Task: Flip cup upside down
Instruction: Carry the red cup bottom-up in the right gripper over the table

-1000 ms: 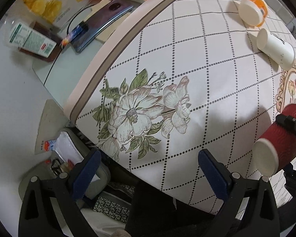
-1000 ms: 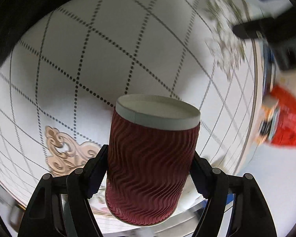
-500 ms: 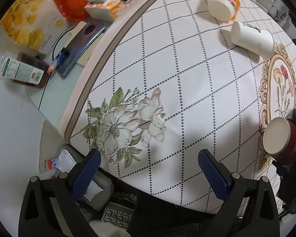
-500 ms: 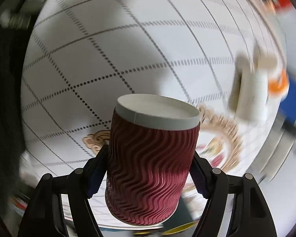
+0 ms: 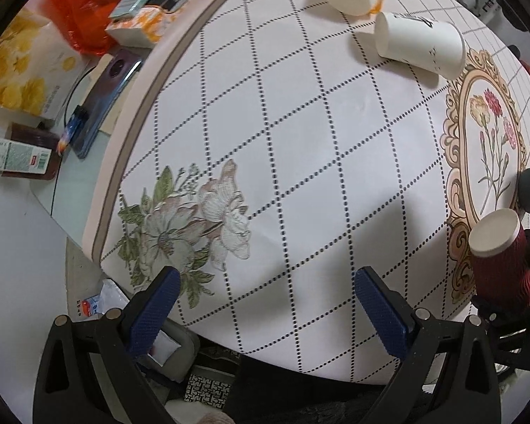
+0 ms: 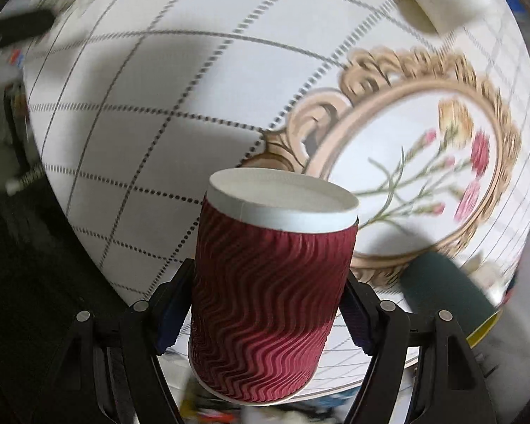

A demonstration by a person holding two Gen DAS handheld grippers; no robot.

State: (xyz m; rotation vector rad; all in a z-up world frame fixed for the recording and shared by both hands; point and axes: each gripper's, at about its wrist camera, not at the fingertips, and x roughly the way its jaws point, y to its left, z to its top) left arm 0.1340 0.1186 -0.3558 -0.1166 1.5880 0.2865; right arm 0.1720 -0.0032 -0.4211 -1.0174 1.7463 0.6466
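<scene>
Right hand-held gripper [image 6: 268,304] clenched on red ripple paper cup [image 6: 268,282], base fwd, mid-frame, for flipping; left hand-held gripper [image 5: 268,304] released, idle.

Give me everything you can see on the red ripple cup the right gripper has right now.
The dark red paper cup with wavy ribbed sleeve is clamped at mid-body between the right gripper fingers. Its flat white base faces away from the camera and its wider rim sits nearest the gripper. It looks undented. The left wrist view shows it by the gold-framed flower print on the white quilted tablecloth. Whether it touches the cloth cannot be told.
</scene>
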